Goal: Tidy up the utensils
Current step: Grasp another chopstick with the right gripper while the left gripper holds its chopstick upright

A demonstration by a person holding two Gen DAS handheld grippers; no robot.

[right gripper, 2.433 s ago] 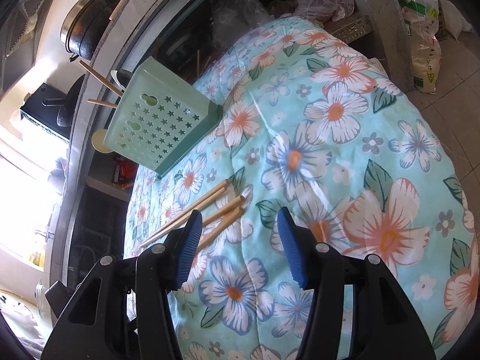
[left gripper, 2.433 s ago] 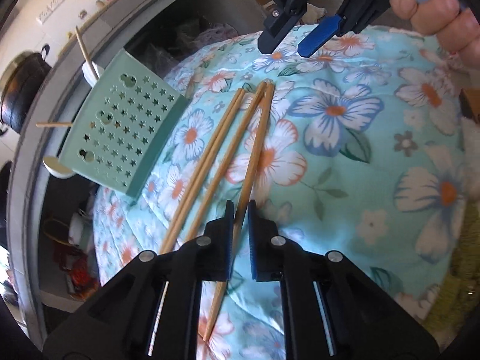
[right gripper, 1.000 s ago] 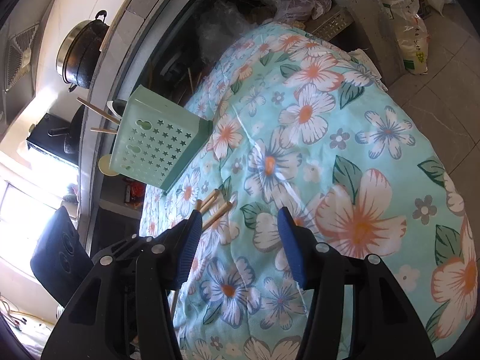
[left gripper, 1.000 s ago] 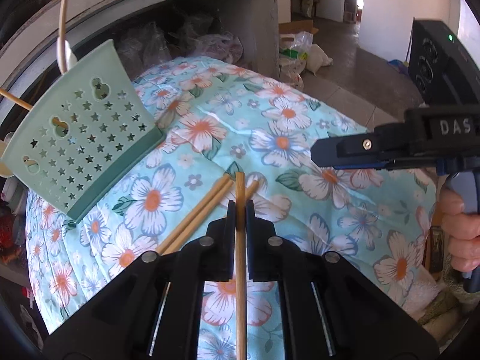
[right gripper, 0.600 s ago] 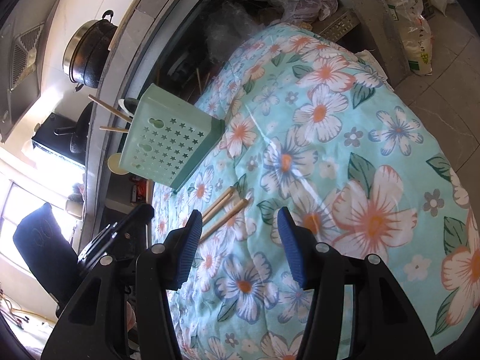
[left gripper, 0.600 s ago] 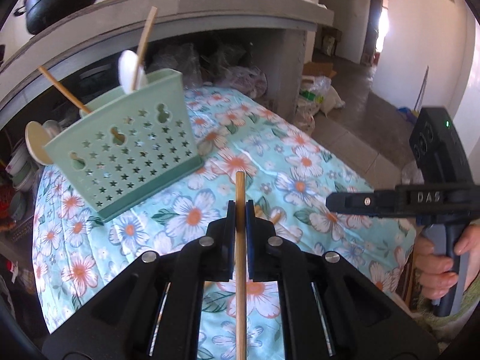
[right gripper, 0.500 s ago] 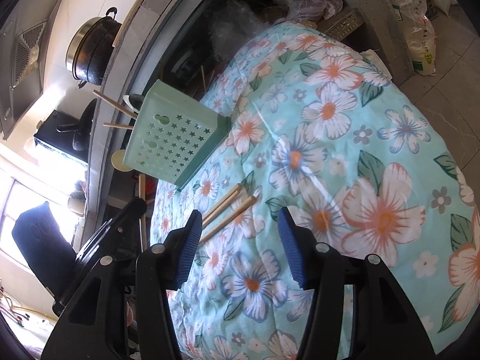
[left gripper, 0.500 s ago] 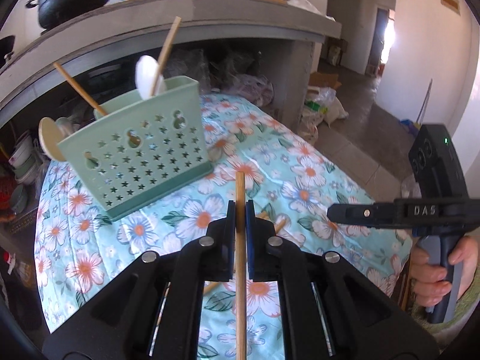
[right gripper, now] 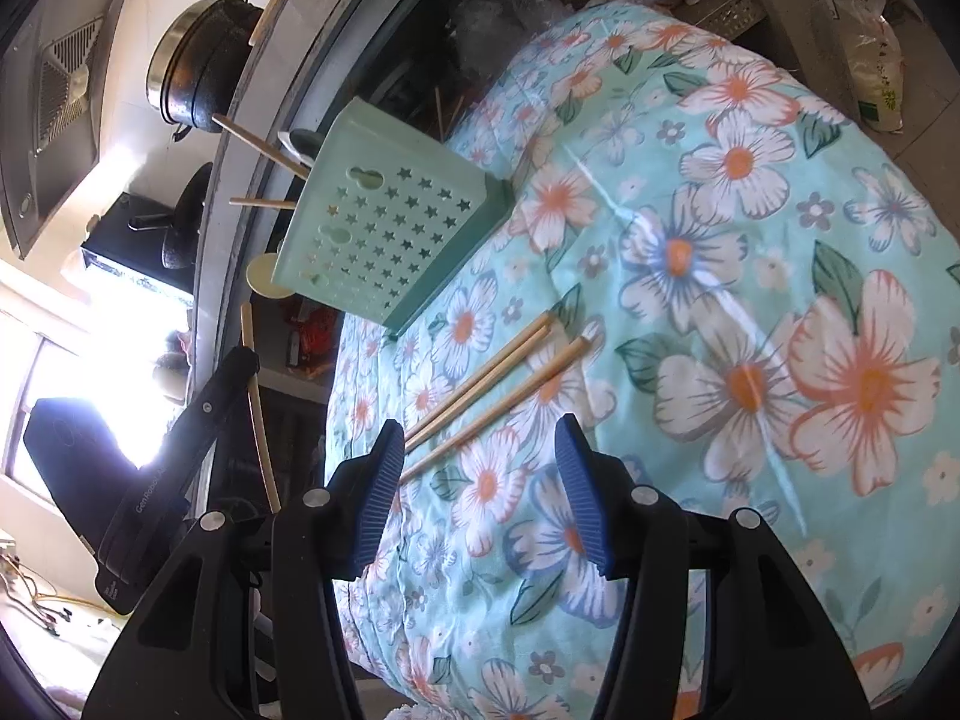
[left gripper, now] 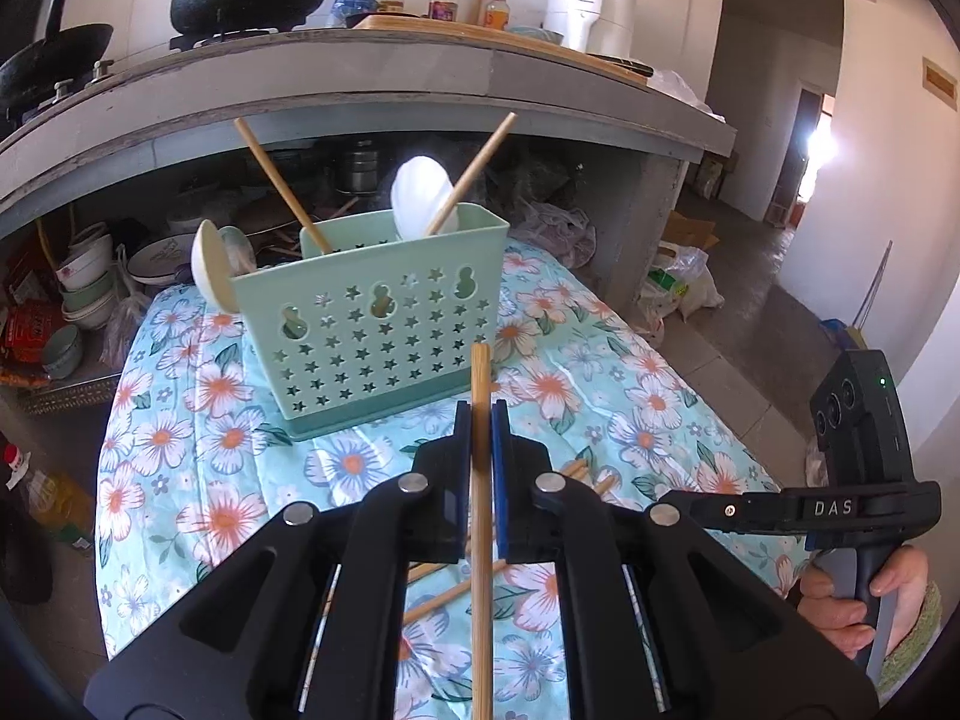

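My left gripper (left gripper: pixel 480 420) is shut on a single wooden chopstick (left gripper: pixel 480 516), lifted above the floral cloth with its tip level with the front of the mint-green utensil basket (left gripper: pixel 384 324). The basket holds two upright chopsticks and two pale spoons. Three more chopsticks (right gripper: pixel 489 381) lie on the cloth below and to the right of the basket (right gripper: pixel 384 240). My right gripper (right gripper: pixel 474 480) hovers open over their near ends, nothing between its blue pads. The left gripper with its chopstick (right gripper: pixel 255 402) shows at the left edge of the right wrist view.
The round table's floral cloth (left gripper: pixel 654 402) drops off on all sides. Behind the basket runs a concrete counter (left gripper: pixel 420 72) with pots and bottles, and bowls are stored beneath. A person's hand (left gripper: pixel 864 600) holds the right gripper's handle at lower right.
My left gripper has picked one chopstick off the cloth, risen and rolled level toward the basket front. My right gripper has drifted a little closer to the three lying chopsticks, still open.
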